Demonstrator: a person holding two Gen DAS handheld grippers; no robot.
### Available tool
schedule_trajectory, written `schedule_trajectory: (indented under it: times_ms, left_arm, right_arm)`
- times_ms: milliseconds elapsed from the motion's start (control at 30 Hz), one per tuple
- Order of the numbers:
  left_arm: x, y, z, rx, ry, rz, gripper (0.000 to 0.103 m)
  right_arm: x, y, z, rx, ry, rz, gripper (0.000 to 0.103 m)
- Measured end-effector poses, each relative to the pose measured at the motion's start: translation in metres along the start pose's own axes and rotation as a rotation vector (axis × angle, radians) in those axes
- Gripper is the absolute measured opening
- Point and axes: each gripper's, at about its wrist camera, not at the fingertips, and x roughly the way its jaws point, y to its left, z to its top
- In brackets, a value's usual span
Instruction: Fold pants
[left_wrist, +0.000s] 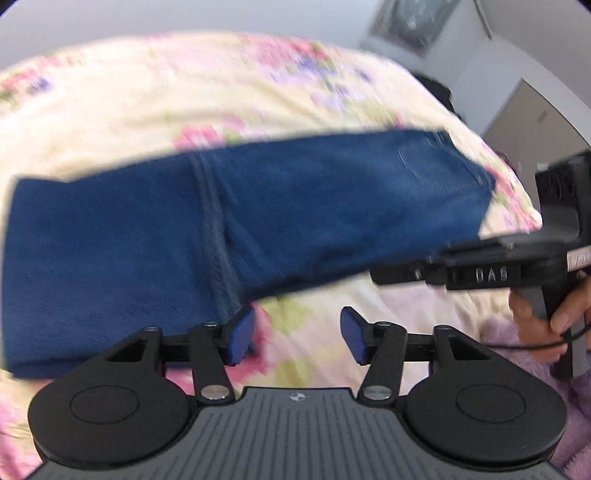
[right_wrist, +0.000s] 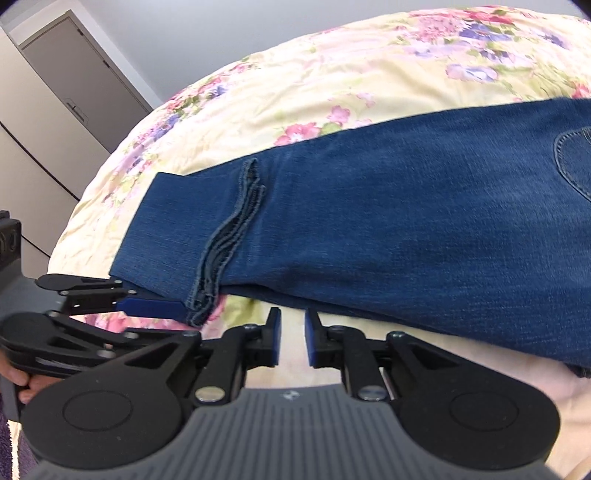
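Blue denim pants (left_wrist: 229, 221) lie folded in a long band across the floral bed; they also show in the right wrist view (right_wrist: 369, 221), with the leg hems (right_wrist: 225, 229) lying on the lower layer near the left end. My left gripper (left_wrist: 297, 336) is open and empty, just in front of the pants' near edge. It shows from the side in the right wrist view (right_wrist: 159, 306), by the hems. My right gripper (right_wrist: 292, 339) is open with a narrow gap, empty, just short of the near edge. Its body (left_wrist: 480, 273) shows in the left wrist view.
The bed has a cream floral cover (right_wrist: 332, 74). A grey door (right_wrist: 74, 74) and closet panels stand beyond the bed. A lilac fuzzy fabric (left_wrist: 535, 369) lies at the near right edge.
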Motion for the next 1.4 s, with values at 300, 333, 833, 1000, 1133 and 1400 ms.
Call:
schedule_trajectory:
  times_ms: [300, 333, 833, 1000, 1133, 1400]
  left_arm:
    - [-0.016, 0.050, 0.001, -0.141, -0.106, 0.206, 0.065]
    - [-0.016, 0.053, -0.001, -0.144, -0.109, 0.216, 0.065]
    - [-0.028, 0.093, -0.021, -0.155, -0.109, 0.254, 0.063]
    - [-0.028, 0.091, -0.021, -0.139, -0.106, 0.237, 0.062]
    - [-0.019, 0.088, -0.021, -0.127, -0.077, 0.259, 0.061]
    - [0.003, 0.080, -0.027, -0.063, -0.015, 0.304, 0.059]
  right_arm:
    - [0.027, 0.030, 0.014, 0.060, 0.024, 0.096, 0.016]
    - [0.034, 0.035, 0.015, 0.068, 0.035, 0.118, 0.016]
    - [0.098, 0.060, 0.015, 0.187, 0.126, 0.165, 0.002]
    - [0.063, 0.065, 0.014, 0.150, 0.065, 0.216, 0.000]
    - [0.083, 0.061, 0.001, 0.165, 0.152, 0.172, 0.000]
    - [0.085, 0.062, -0.001, 0.106, 0.099, 0.149, 0.010]
